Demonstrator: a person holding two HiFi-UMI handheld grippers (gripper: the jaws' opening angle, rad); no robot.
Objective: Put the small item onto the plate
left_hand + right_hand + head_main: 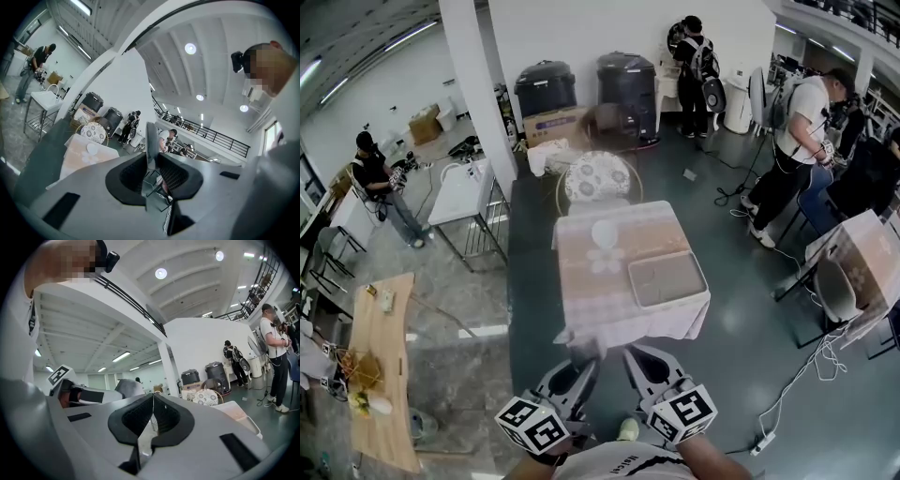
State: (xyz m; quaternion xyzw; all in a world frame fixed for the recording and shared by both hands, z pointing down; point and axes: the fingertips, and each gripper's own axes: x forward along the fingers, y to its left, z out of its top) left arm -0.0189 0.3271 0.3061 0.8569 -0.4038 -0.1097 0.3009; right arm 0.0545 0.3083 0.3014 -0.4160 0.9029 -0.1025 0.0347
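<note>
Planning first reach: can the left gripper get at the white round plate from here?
Probably not yet: left gripper sits near the body, white round plate lies midway up the cloth-covered table. Path looks free.

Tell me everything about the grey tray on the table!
The tray is a shallow rectangle with rounded corners. It has a pale raised rim and a flat grey-brown floor, and it looks like plastic. It lies flat on the near right part of the cloth-covered table, with one corner close to the table's edge. Nothing shows inside it, though the picture is a bit soft. Only the cloth under it touches it.
</note>
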